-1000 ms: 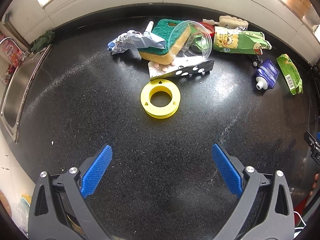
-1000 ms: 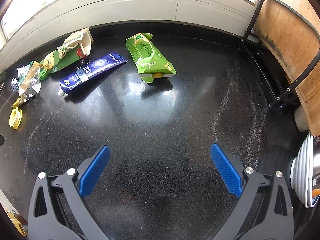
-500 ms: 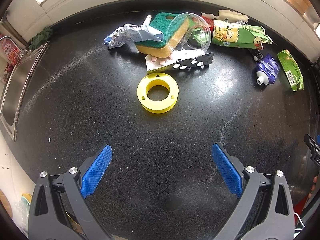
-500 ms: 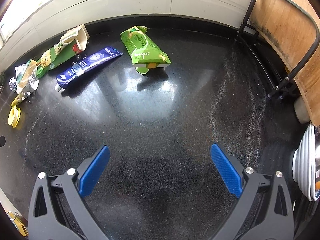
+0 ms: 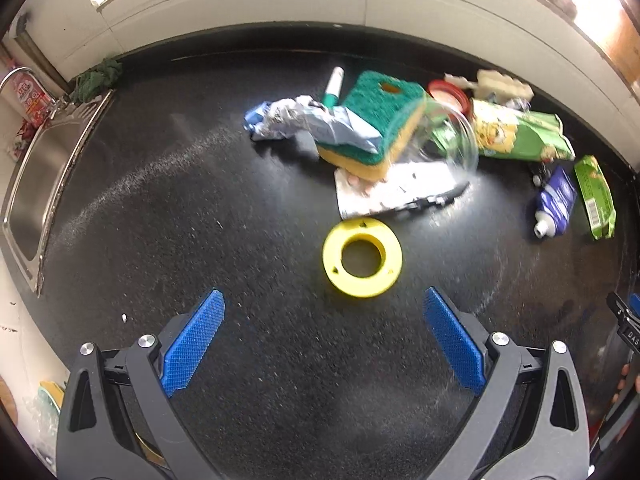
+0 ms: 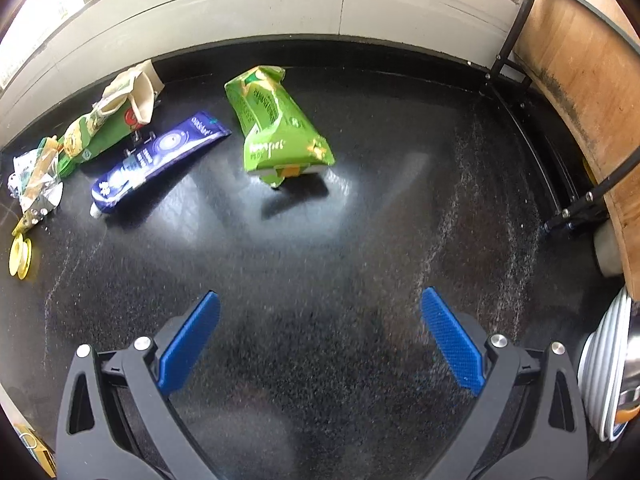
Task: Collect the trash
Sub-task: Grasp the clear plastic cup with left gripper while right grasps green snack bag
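one sponge (image 5: 382,120), one spool (image 5: 362,257), two tubes (image 6: 156,162).

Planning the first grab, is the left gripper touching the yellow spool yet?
Apart. The left wrist view shows bare black counter between the open left gripper and the yellow spool ahead of its jaws.

left gripper (image 5: 322,334) spread empty, yellow spool (image 5: 362,257) just ahead, sponge (image 5: 378,124) beyond
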